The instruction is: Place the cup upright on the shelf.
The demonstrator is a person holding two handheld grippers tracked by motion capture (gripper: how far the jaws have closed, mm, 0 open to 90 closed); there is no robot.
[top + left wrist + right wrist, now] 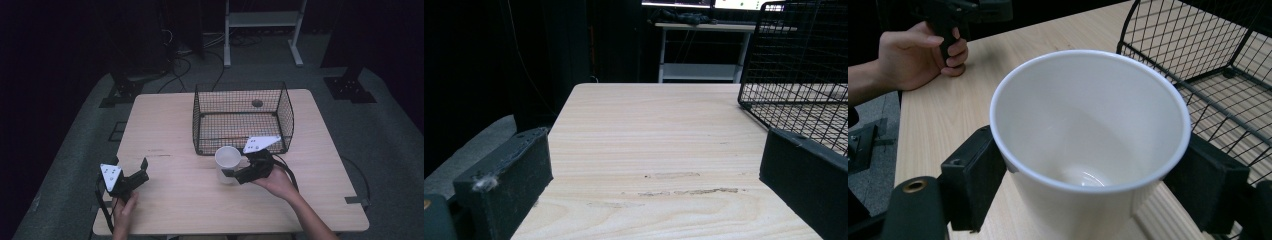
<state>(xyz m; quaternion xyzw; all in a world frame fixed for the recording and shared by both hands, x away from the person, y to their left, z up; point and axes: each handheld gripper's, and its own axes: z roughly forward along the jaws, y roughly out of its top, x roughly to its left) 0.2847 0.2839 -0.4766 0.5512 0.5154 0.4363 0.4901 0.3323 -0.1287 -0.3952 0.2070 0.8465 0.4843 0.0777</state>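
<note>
Right jaws: we see them pressed against opposite sides of the white cup (1088, 145), one at each flank below the rim, holding it upright.
Right gripper (235, 175): it points left across the table toward the cup, its grey plate tilted up beside the basket's front edge.
Right hand (275, 181): it wraps the handle from behind, forearm running in from the lower right corner.
Left jaws: spread wide, with bare wood between them in the left gripper view.
Left gripper (141, 170): it sits low over the table's near left part, aimed toward the far right.
Left hand (125, 207): we see it closed around the grip, forearm coming straight up from the bottom edge.
Cup position: just in front of the black wire basket (285, 107), near the middle of the wooden table (165, 120).
Cup interior: empty and glossy.
</note>
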